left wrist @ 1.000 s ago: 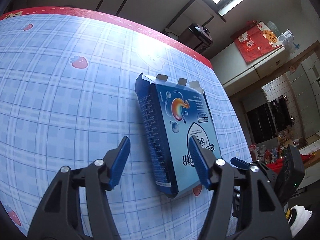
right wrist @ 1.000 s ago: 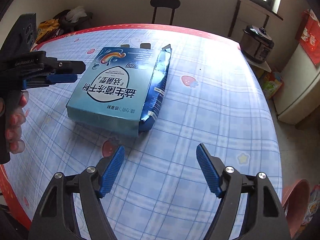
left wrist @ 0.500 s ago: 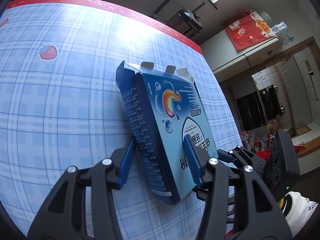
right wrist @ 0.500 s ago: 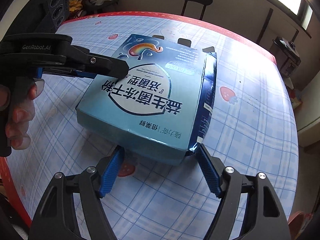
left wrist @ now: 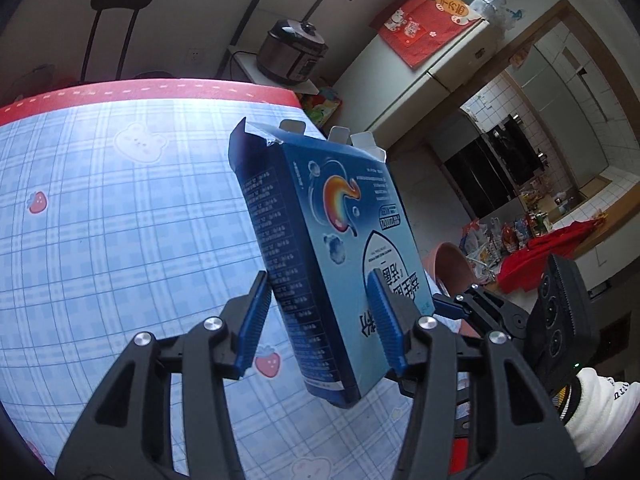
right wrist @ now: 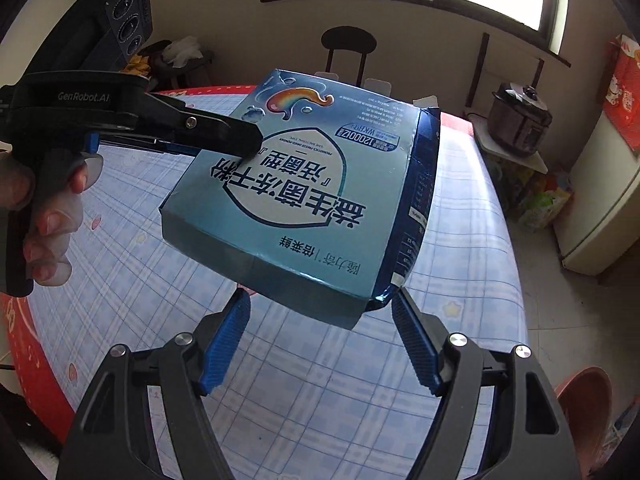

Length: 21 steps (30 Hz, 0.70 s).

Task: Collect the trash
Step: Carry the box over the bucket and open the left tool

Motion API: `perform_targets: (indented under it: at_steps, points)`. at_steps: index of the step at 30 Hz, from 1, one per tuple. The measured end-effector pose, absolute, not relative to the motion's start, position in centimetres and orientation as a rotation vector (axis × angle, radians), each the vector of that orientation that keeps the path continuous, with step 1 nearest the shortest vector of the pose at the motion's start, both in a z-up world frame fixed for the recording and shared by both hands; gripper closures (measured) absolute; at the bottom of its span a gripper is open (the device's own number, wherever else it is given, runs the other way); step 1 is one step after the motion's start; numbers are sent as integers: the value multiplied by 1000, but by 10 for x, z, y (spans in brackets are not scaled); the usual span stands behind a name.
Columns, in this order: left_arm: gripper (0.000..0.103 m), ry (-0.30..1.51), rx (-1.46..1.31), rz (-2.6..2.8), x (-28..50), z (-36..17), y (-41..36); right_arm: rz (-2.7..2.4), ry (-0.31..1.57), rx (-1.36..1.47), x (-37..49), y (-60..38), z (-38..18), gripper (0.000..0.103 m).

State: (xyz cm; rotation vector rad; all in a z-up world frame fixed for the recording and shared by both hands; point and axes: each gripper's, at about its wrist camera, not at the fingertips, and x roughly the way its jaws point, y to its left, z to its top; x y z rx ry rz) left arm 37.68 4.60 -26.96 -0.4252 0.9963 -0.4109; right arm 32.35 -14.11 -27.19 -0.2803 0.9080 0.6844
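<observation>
One plaid table (left wrist: 100,240), one blue box (left wrist: 340,248), two grippers. Box was flat on the table a second ago, now it's up in the air, left gripper (left wrist: 320,320) clamped on it, right gripper (right wrist: 320,340) gaping wide just under its corner.

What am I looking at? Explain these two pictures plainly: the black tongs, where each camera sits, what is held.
No robot here: a person's hand holds a trigger-operated two-finger gripper, one in each hand. Each picture comes from a fisheye camera on a gripper, looking along its blue-padded fingers. The left gripper clamps a blue cardboard box, top flaps open, held up off the checked tablecloth; its jaws have just been closing on it. The right gripper has its fingers at the box's near end; whether they press on it I cannot tell.
</observation>
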Motion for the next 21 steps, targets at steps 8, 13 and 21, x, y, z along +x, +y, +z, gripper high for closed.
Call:
perform_targets:
  at_steps: [8, 13, 21]
  points:
    - [50, 952, -289, -529, 361, -225, -46, 563, 803, -193, 280, -239, -240, 31]
    - [50, 956, -225, -623, 358, -214, -120, 473, 787, -154, 260, -309, -233, 31]
    - [50, 963, -157, -778, 357, -215, -245, 300, 784, -118, 241, -428, -233, 31]
